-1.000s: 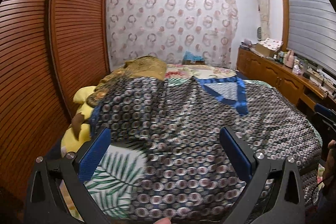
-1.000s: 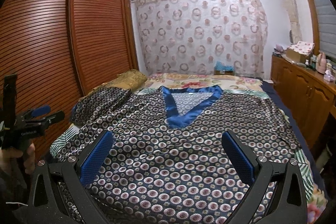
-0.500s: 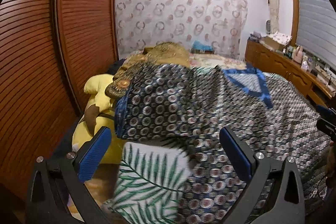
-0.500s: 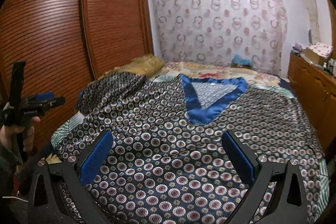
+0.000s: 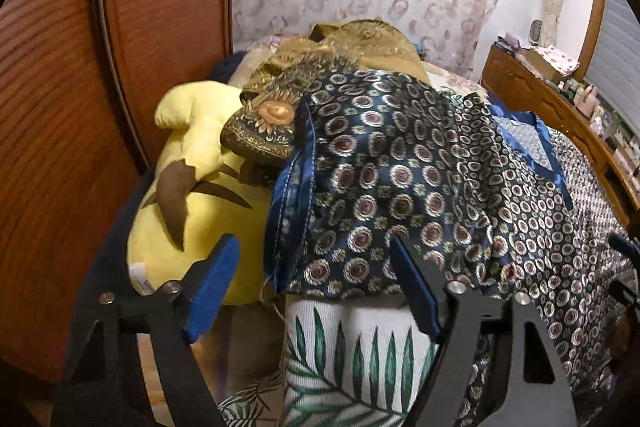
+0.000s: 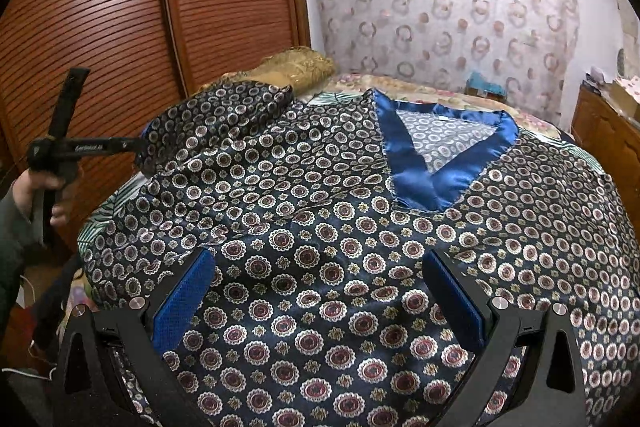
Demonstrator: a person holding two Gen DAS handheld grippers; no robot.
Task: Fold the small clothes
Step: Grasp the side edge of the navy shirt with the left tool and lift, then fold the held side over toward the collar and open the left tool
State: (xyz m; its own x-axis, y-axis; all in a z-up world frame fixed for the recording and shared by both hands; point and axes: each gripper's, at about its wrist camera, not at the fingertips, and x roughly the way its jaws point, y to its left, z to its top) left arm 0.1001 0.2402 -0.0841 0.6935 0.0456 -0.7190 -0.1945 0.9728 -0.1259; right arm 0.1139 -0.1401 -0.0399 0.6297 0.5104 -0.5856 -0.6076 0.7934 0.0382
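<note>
The left gripper (image 5: pixel 316 283), black-framed with blue pads, is closing its jaws, with nothing pressed between them yet. Just ahead of it, slightly right of its centre line, hangs the blue-trimmed cuff (image 5: pixel 294 195) of the navy satin circle-print top (image 5: pixel 420 179), whose sleeve lies bunched over the plush yellow toy (image 5: pixel 200 179) to the gripper's left. The cuff edge runs roughly away from the tool, so the pads could straddle it. This hand is clearly nearer the sleeve. The right gripper (image 6: pixel 320 295) hovers spread wide and empty over the top's front panel, its blue V-neck (image 6: pixel 432 167) further ahead and to the right.
</note>
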